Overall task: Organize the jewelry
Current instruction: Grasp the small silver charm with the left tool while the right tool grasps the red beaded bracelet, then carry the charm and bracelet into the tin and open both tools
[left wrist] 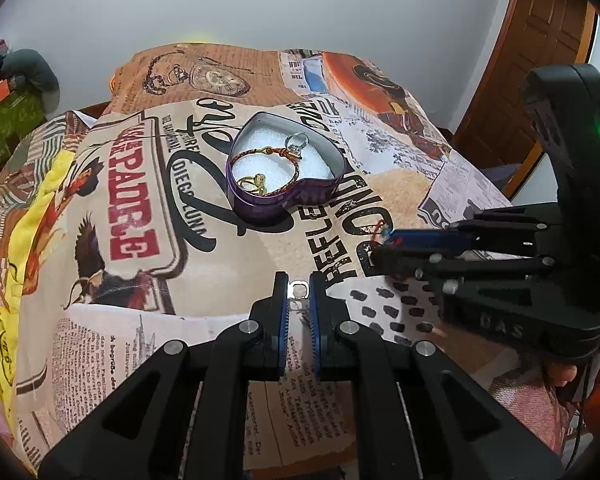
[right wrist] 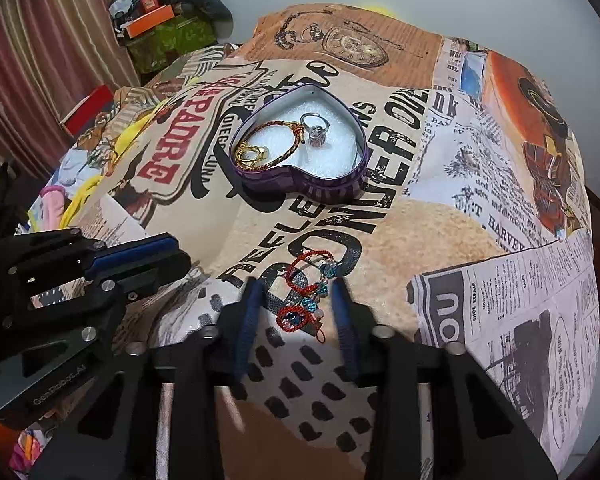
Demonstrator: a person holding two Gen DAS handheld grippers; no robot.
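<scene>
A purple heart-shaped tin (left wrist: pixel 284 200) (right wrist: pixel 300 188) with white foam stands on the printed bedspread. Inside lie a red-gold cord bracelet (left wrist: pixel 268 156) (right wrist: pixel 276 126), gold rings (left wrist: pixel 254 184) (right wrist: pixel 252 154) and a silver ring (left wrist: pixel 298 144) (right wrist: pixel 316 126). My left gripper (left wrist: pixel 299 292) is shut on a small silver ring (left wrist: pixel 299 290), near side of the tin. It also shows in the right wrist view (right wrist: pixel 172 260). My right gripper (right wrist: pixel 300 300) is open around a red cord bracelet with blue beads (right wrist: pixel 306 296) lying on the spread; it also shows in the left wrist view (left wrist: pixel 380 246).
The printed bedspread (left wrist: pixel 400 184) (right wrist: pixel 440 220) covers a bulging surface. Yellow cloth (left wrist: pixel 40 200) lies at its left edge. A wooden door (left wrist: pixel 540 60) stands at the right. Boxes and clutter (right wrist: pixel 156 16) sit by the curtain at the back left.
</scene>
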